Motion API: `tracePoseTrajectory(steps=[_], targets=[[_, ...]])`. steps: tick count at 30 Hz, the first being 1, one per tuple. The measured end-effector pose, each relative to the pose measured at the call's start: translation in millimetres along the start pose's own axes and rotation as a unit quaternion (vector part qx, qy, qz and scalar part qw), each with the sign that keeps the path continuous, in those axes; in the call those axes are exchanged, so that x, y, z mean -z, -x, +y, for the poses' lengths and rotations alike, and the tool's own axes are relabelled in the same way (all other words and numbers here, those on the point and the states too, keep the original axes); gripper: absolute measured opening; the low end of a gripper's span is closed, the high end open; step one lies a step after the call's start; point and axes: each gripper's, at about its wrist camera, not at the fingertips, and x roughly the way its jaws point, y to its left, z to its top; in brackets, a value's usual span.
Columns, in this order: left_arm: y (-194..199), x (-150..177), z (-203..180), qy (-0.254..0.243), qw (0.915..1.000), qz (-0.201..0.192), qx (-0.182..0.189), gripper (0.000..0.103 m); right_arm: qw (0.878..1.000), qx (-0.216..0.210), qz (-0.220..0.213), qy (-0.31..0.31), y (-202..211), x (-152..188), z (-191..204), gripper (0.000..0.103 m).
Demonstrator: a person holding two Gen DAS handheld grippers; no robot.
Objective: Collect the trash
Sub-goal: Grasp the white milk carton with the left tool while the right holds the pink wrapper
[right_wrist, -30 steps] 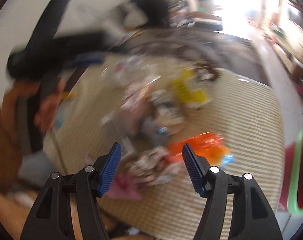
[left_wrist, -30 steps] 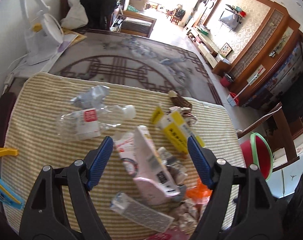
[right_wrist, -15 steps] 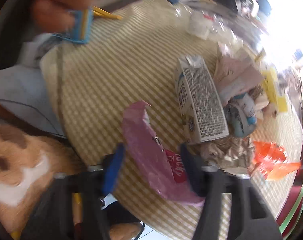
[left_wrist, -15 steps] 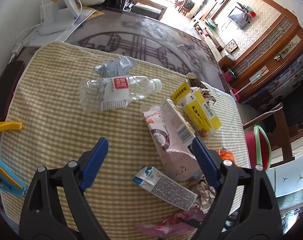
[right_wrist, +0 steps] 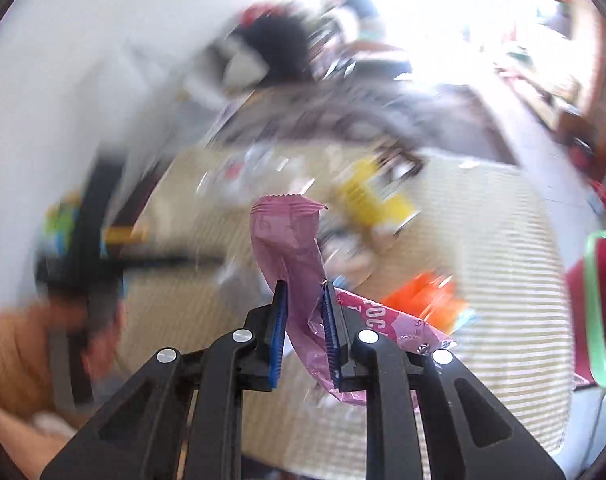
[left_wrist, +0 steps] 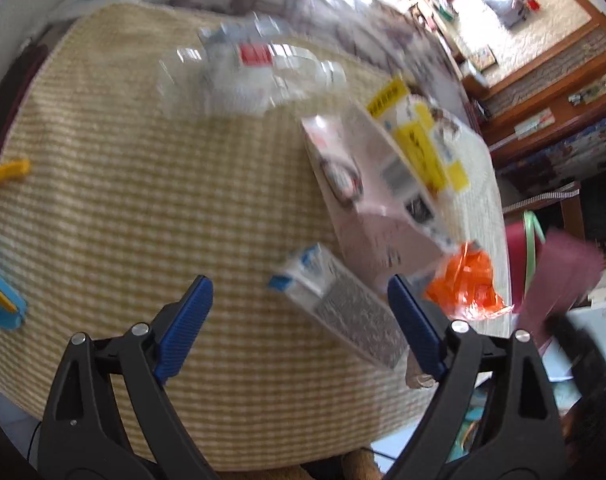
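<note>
Pinching a pink wrapper (right_wrist: 293,264) between its blue pads, the right gripper (right_wrist: 303,300) points steeply down over the near edge of the checked mat (left_wrist: 143,200); its jaws have just been closing and now stand almost together on the crumpled film, which rises above the fingertips and also trails out to the right of them. In the left wrist view the same wrapper shows as a blurred pink strip past the mat's right edge, in front of the red bin (left_wrist: 521,256) with its green rim.

The left gripper (left_wrist: 301,296) tilts down toward the mat's near right part, its jaws having just been opening; they stand wide apart and grip nothing. A small blue-and-white carton (left_wrist: 335,304) lies on the mat between the open fingers. Further in on the mat lie a pink carton (left_wrist: 367,200), a yellow box (left_wrist: 423,144) and a clear plastic bottle (left_wrist: 259,76); an orange wrapper (left_wrist: 467,284) sits at the mat's right edge.
</note>
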Motion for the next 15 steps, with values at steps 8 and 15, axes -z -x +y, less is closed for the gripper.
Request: tracePoseTrajectory(steps=[8,15], targets=[[-41.0,14.6,-24.1,-0.001,0.9991,0.043,-0.002,0.087,0.999,-0.004,-0.022,-0.044,-6.1,-15.1,-16.3,0.017],[-51.6,10.5,-32.3,0.013,0.998,0.062,0.01,0.088,0.999,-0.017,-0.011,-0.048,10.7,-0.4,-14.4,0.018]])
